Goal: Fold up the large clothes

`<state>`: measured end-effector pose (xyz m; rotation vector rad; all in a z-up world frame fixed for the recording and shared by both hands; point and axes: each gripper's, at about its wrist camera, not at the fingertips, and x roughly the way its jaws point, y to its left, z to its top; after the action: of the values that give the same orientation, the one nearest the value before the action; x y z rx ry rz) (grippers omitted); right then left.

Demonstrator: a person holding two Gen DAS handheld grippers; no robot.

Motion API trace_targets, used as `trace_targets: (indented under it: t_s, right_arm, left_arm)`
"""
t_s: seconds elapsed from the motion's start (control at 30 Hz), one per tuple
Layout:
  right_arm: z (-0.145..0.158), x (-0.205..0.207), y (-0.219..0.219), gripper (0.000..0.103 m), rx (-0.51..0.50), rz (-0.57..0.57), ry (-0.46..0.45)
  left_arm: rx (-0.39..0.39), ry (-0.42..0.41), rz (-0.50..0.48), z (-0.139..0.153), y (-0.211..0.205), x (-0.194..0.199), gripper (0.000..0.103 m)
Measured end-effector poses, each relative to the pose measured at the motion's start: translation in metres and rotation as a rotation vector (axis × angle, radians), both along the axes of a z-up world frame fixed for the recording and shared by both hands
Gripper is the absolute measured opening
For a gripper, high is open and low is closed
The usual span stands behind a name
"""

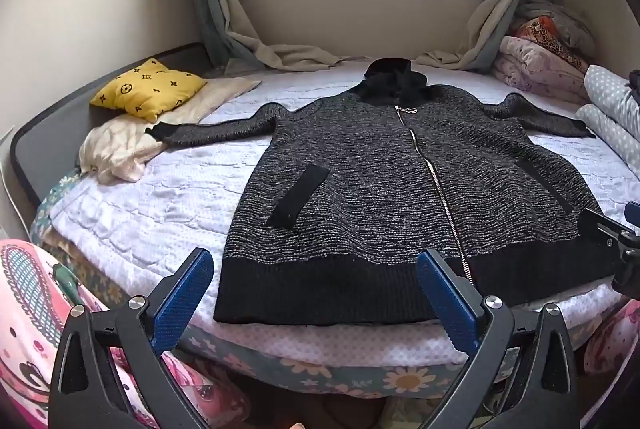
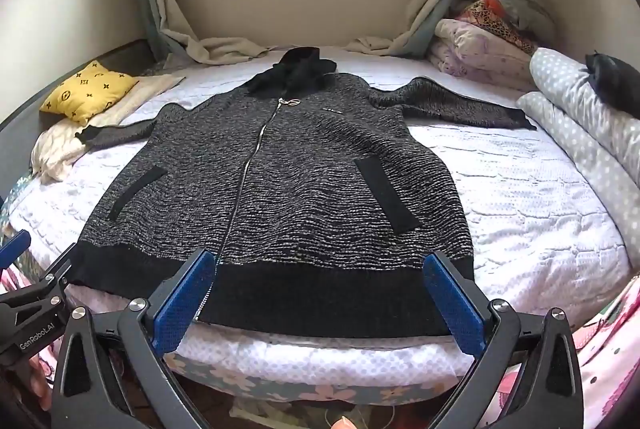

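At the foot of the bed, both grippers wide open and empty, folding not yet begun.

Left gripper (image 1: pixel 314 299) and right gripper (image 2: pixel 320 299) hang just short of the black hem, jaws spread wide, pitched downward, holding nothing. Beyond them the grey knit jacket (image 1: pixel 392 173) lies flat, face up on the white quilted bed (image 1: pixel 168 189), zipper (image 1: pixel 430 169) closed, both sleeves stretched out sideways, hood toward the window. No sleeve or side is turned in, so every fold appears left to do.

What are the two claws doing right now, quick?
Left gripper: open, holding nothing.
Right gripper: open, holding nothing, above the coat hem.
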<state>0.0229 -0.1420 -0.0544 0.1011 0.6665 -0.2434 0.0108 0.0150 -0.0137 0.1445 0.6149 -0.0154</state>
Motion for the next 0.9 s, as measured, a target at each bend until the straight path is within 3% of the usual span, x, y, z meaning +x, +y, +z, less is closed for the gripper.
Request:
trace_targets:
  t_s: [0.9]
  right_arm:
    - [-0.0066,0.0059,0.0002,0.103,0.016,0.013,0.020]
  left_arm:
    - [0.020,0.009,-0.016,-0.0049,-0.0093,0.0024,0.103]
